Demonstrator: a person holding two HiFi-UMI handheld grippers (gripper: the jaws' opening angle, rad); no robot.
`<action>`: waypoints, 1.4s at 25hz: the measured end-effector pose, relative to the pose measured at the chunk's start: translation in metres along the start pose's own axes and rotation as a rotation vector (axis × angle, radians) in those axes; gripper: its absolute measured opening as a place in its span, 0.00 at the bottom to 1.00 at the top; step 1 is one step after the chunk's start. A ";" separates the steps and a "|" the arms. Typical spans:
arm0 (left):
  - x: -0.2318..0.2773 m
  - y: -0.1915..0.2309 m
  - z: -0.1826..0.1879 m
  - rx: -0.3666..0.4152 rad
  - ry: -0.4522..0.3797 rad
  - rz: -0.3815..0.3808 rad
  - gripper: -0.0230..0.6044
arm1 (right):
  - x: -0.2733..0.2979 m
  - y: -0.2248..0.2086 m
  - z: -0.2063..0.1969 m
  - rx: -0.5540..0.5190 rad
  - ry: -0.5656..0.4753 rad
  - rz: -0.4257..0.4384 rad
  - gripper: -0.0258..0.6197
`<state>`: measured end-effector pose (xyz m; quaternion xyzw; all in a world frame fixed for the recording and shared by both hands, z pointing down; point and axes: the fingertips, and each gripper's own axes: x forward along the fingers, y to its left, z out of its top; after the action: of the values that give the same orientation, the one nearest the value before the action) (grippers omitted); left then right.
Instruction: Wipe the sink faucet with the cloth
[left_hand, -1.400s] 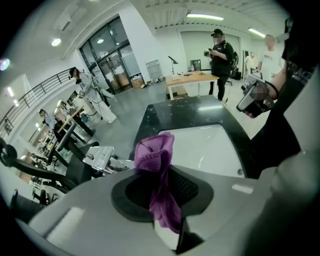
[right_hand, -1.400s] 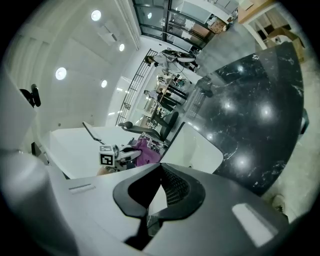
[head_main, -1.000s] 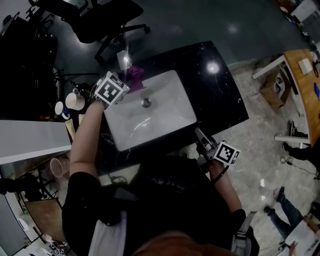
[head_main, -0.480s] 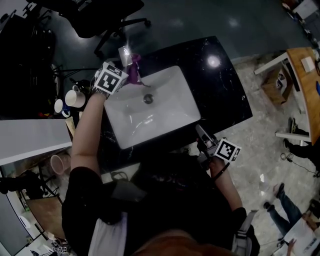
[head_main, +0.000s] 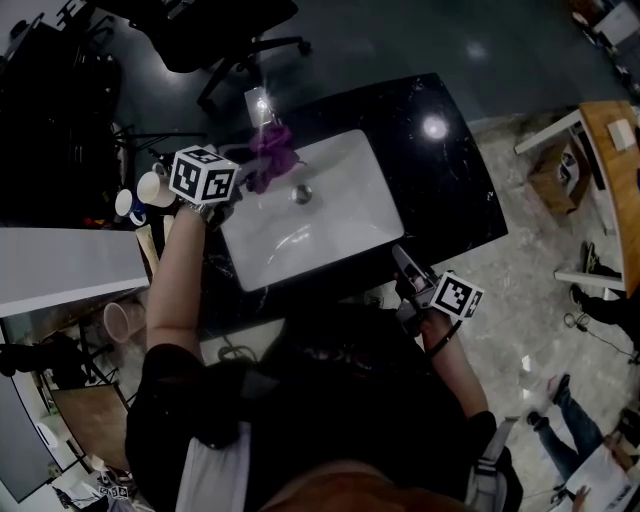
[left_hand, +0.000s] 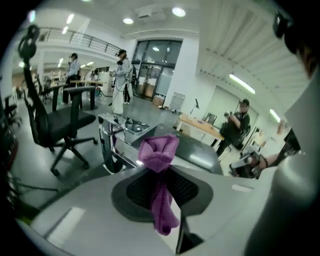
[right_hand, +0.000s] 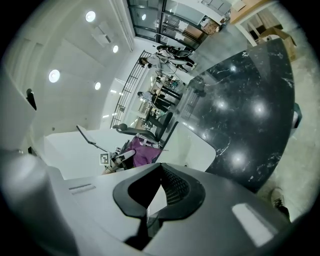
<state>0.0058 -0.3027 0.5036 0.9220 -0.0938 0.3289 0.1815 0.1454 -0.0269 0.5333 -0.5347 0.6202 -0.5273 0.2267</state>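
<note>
My left gripper (head_main: 243, 178) is shut on a purple cloth (head_main: 272, 150), which bunches up beyond the jaws and hangs down between them (left_hand: 159, 165). The chrome faucet (head_main: 258, 106) stands at the back rim of the white sink (head_main: 340, 225). In the left gripper view the faucet (left_hand: 111, 142) is just left of the cloth, its spout reaching toward the bunch. My right gripper (head_main: 402, 262) hovers at the sink's near right corner, shut with nothing in it (right_hand: 152, 200). From there the cloth (right_hand: 142, 150) shows across the basin.
The sink sits in a black marble counter (head_main: 445, 175). Two mugs (head_main: 150, 188) stand on the left beside the counter. A black office chair (head_main: 215, 30) stands behind it and a wooden desk (head_main: 610, 130) at the far right. People stand in the background.
The left gripper has rolled and drawn back to the left with the cloth, which now spreads lower beside the faucet. The right gripper has stayed where it was.
</note>
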 end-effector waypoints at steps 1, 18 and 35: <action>-0.003 -0.007 -0.004 -0.077 -0.034 -0.052 0.15 | 0.000 -0.001 -0.001 -0.001 0.003 0.001 0.06; 0.033 0.092 -0.058 -1.206 -0.689 -0.056 0.15 | -0.023 -0.018 -0.012 0.097 -0.038 -0.097 0.06; 0.074 0.112 -0.068 -1.400 -1.021 0.056 0.14 | -0.021 -0.024 -0.009 0.060 -0.086 -0.096 0.06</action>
<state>-0.0089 -0.3823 0.6300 0.6305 -0.3674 -0.2542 0.6347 0.1548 -0.0015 0.5522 -0.5790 0.5673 -0.5326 0.2435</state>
